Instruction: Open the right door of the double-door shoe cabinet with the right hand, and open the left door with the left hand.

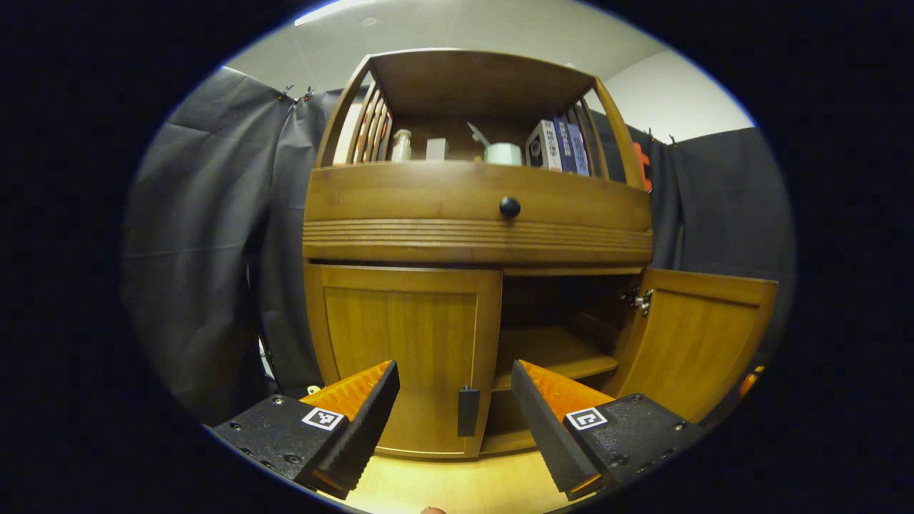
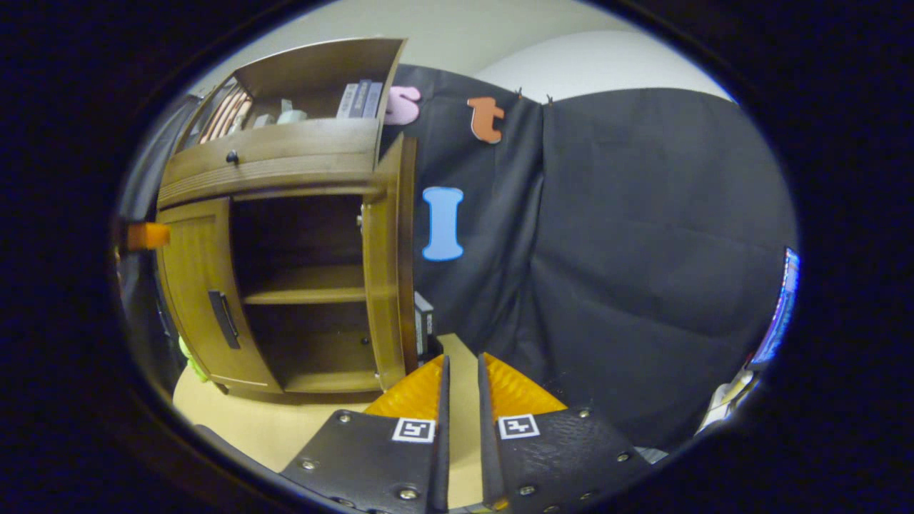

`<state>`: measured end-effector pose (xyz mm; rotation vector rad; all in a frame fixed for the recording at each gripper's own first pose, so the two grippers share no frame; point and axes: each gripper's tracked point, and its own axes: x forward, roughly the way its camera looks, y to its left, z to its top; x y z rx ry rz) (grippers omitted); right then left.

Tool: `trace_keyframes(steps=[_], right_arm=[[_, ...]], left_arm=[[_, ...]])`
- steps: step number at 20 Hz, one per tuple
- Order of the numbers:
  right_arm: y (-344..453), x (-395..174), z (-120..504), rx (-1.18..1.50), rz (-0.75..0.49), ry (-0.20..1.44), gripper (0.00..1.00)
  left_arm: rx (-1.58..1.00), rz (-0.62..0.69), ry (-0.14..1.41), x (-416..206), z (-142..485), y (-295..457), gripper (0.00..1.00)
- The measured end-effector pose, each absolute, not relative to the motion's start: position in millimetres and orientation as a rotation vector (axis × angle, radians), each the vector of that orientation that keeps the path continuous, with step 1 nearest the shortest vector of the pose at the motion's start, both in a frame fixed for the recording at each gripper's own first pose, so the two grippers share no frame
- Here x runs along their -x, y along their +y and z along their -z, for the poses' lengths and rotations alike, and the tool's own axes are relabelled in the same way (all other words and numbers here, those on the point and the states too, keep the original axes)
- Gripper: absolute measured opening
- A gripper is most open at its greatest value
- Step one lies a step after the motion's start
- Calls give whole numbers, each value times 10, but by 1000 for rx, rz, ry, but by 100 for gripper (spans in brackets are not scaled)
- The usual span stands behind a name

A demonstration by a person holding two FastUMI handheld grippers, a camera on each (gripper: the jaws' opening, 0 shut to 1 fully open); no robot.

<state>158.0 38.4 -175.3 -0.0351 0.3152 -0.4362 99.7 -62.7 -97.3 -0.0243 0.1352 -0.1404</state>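
Your left gripper [image 1: 455, 378] hangs in front of the shoe cabinet [image 1: 477, 214] with its fingers spread wide and nothing between them; the dark handle [image 1: 468, 411] of the left door [image 1: 403, 357] sits in the gap between the fingertips, farther off, and no finger touches it. That left door is closed, flat against the cabinet front. The right door [image 1: 696, 350] stands swung out to the side on its hinge [image 1: 643, 300], so you look into the right half of the lower compartment, where a bare wooden shelf [image 1: 553, 353] crosses the middle; the back of the space is too dark to tell what it holds. Above the doors a drawer [image 1: 477, 196] with a round dark knob [image 1: 510, 207] is closed. The open top shelf holds a small pale bottle [image 1: 402, 145], a small pale block [image 1: 437, 148], a light green roll [image 1: 503, 153] and a few books [image 1: 560, 146] standing upright at its right end. Your right gripper [image 2: 461, 371] has its fingers drawn nearly together with a thin slit between them and nothing held. It sits just beside the outer edge of the open right door, apart from it, over the light floor [image 2: 271, 425].
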Motion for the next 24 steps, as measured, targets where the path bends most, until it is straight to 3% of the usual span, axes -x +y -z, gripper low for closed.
trace_keyframes(steps=[8,13,21,22,23,24], right_arm=[[536,-1474,464,65,441,143,18],[631,-1430,33,100,430,81,18],[595,-1474,-57,105,432,60,18],[594,-1439,-70,99,433,58,26],[575,-1435,-79,96,437,53,25],[581,-1435,-87,92,436,50,26]], left_arm=[[13,153,250,-1653,1897,-809,95],[26,185,314,-1898,2339,-966,93],[49,212,389,-2065,2776,-1106,73],[42,210,385,-2074,2784,-1092,67],[33,205,381,-2075,2781,-1061,67],[26,199,378,-2093,2783,-1030,53]])
